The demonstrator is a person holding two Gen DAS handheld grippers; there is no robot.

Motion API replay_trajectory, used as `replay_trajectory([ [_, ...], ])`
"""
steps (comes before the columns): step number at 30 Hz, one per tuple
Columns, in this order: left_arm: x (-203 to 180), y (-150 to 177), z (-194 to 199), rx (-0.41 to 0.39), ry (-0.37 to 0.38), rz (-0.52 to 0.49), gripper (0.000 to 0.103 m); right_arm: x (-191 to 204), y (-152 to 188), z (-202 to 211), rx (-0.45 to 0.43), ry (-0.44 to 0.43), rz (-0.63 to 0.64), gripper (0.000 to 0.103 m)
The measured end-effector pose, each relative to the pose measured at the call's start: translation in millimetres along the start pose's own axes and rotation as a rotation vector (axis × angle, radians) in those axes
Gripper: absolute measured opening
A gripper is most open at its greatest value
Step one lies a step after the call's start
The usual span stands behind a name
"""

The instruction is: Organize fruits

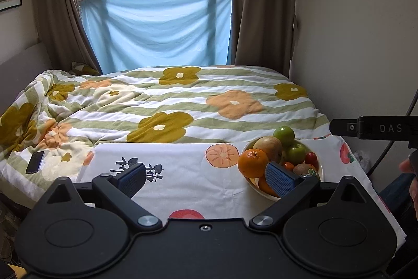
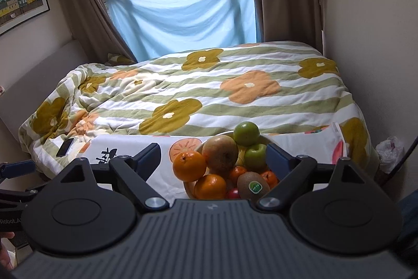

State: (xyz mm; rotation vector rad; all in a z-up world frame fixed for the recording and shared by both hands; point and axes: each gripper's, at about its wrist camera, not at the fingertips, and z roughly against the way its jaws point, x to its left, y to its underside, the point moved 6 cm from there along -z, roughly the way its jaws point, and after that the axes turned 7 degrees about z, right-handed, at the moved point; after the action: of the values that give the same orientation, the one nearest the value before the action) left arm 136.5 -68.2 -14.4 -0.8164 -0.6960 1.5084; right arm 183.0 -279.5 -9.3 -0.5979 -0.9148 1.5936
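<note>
A white bowl (image 1: 319, 169) heaped with fruit stands on a white fruit-print cloth (image 1: 183, 174). It holds an orange (image 1: 253, 163), a brownish pear (image 1: 269, 147), two green apples (image 1: 284, 135), a kiwi (image 1: 304, 169) and small red fruits. My left gripper (image 1: 206, 175) is open and empty, its right pad in front of the bowl. In the right wrist view the bowl (image 2: 189, 188) lies between the open fingers of my right gripper (image 2: 213, 156), with oranges (image 2: 189, 165), the pear (image 2: 220, 154), the apples (image 2: 246, 134) and the stickered kiwi (image 2: 253, 184).
Behind the cloth lies a bed with a flowered quilt (image 1: 183, 101). A phone (image 1: 35, 161) lies on the quilt at the left. A wall (image 1: 360, 43) is close on the right. A plastic bag (image 2: 390, 149) sits on the floor right of the bed.
</note>
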Motion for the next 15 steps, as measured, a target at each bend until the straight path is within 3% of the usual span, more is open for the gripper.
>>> replay_trajectory([
  [9,18,18,43,-0.023,0.022,0.019,0.103,29,45,63,-0.014,0.151,0.072,0.103],
  [15,19,27,60,-0.032,0.032,-0.008,0.103,49,72,85,0.020,0.181,0.103,0.103],
])
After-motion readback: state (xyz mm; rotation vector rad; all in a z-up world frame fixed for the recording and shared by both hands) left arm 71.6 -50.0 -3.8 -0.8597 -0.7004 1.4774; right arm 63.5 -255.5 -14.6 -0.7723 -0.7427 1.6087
